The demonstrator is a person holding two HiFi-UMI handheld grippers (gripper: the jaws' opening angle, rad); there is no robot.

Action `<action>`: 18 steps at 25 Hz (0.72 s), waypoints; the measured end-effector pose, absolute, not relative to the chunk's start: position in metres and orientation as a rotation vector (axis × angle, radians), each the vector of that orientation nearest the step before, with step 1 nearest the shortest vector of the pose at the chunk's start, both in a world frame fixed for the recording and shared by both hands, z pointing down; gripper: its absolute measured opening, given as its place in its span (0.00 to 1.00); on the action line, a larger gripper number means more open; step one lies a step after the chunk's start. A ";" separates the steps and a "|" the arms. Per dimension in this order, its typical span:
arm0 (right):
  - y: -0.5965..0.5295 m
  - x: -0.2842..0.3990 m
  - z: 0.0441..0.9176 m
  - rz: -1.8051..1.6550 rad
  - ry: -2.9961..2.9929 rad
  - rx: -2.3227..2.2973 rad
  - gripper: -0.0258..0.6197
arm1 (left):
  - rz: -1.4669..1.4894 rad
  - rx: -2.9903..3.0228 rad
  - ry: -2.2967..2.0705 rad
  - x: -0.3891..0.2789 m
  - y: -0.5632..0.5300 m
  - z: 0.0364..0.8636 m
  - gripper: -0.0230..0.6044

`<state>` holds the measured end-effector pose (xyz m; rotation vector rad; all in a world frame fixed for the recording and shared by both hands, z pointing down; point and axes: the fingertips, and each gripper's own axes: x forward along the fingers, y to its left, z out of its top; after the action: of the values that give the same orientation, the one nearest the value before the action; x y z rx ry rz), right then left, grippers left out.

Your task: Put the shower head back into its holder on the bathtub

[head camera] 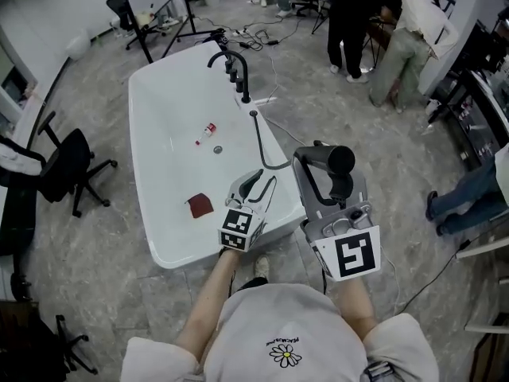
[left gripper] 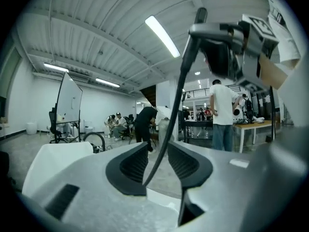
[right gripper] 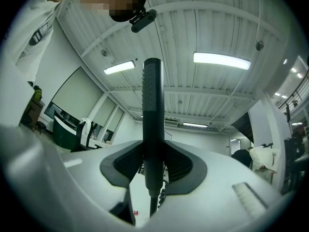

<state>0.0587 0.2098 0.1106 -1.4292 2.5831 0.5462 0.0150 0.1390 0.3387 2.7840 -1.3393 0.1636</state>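
Seen from above, a person in a pale shirt (head camera: 290,333) stands at the bottom of the frame with both arms held forward. Just right of centre, the right gripper (right gripper: 153,164) is clamped on the handle of the black shower head (head camera: 340,162), which is raised in the air just off the near right corner of the white bathtub (head camera: 145,157). At centre, the left gripper (left gripper: 157,161) has its jaws apart. The thin dark hose (head camera: 261,143) runs up between them, and the pads are not pressing on it. From there the hose curves back to a small black fitting (head camera: 253,114) on the tub's right rim.

Inside the tub lie a dark red patch (head camera: 199,205), a round drain (head camera: 218,150) and a small red and white bottle (head camera: 207,130). A black faucet (head camera: 233,64) stands on the far rim. At the left edge sits a black office chair (head camera: 67,165). At the upper right, people (head camera: 358,22) stand by desks.
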 end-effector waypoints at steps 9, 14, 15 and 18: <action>0.153 0.060 0.089 0.508 2.566 -1.361 0.26 | 0.592 2.601 -1.257 0.027 0.034 0.474 0.33; 0.114 0.073 0.082 0.537 2.581 -1.313 0.26 | 0.634 2.492 -1.316 0.027 -0.004 0.505 0.34; 0.105 0.075 0.085 0.519 2.593 -1.306 0.26 | 0.637 2.503 -1.312 0.031 -0.007 0.508 0.34; 0.080 0.081 0.096 0.507 2.622 -1.281 0.26 | 0.638 2.514 -1.307 0.048 -0.013 0.521 0.34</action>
<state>0.0811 0.0798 0.0964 -1.2813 2.6221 0.5068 0.0479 -0.0126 0.5206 2.5138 -1.3071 0.6381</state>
